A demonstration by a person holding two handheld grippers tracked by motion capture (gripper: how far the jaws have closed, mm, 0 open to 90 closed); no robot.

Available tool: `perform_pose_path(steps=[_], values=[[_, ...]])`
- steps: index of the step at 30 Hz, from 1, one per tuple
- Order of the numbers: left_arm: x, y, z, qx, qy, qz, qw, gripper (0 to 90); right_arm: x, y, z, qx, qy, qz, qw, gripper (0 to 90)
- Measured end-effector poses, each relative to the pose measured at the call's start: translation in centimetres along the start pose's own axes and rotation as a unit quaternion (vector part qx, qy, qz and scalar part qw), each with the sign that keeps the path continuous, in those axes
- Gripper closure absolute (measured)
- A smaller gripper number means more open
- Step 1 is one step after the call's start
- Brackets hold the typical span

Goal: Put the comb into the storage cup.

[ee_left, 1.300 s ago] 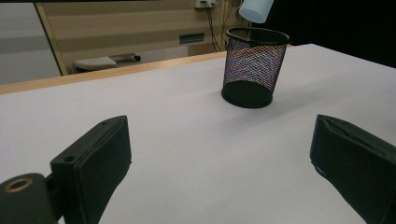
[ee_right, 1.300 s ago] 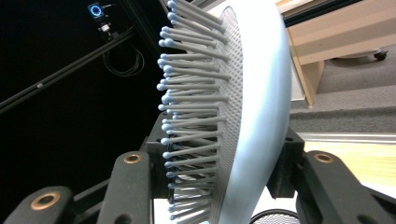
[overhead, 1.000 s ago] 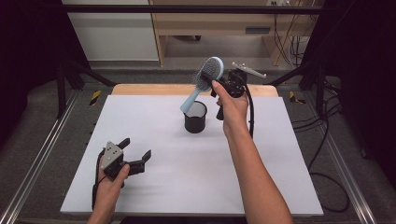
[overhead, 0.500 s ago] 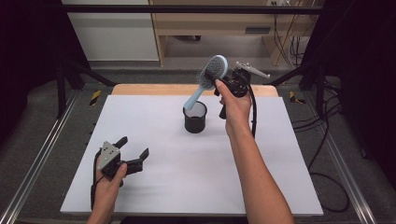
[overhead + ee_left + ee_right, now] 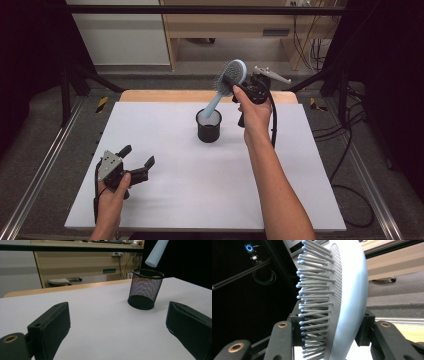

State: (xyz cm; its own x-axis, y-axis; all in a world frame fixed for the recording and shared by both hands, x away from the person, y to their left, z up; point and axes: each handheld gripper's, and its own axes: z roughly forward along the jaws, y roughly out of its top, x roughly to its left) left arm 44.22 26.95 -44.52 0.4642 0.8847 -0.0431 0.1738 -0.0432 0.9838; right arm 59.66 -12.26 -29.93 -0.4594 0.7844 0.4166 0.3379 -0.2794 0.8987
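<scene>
Above the mesh cup [image 5: 208, 126], hairbrush [image 5: 226, 84] in right gripper [image 5: 239, 87], clear white table [image 5: 190, 190]

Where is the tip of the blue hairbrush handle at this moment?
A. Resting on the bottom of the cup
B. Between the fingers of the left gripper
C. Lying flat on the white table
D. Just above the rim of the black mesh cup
D: the hairbrush, clamped at its head by the right gripper, ends its handle just over the rim of the mesh cup.
</scene>
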Motion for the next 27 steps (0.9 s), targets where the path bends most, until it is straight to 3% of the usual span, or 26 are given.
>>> perform_pose_path(steps=[27], values=[[0.2,0.0,0.0,0.0,0.001,-0.005,1.0,6.3,-0.2,-1.0,1.0,0.029,-0.02,-0.037,0.9987,53.4]])
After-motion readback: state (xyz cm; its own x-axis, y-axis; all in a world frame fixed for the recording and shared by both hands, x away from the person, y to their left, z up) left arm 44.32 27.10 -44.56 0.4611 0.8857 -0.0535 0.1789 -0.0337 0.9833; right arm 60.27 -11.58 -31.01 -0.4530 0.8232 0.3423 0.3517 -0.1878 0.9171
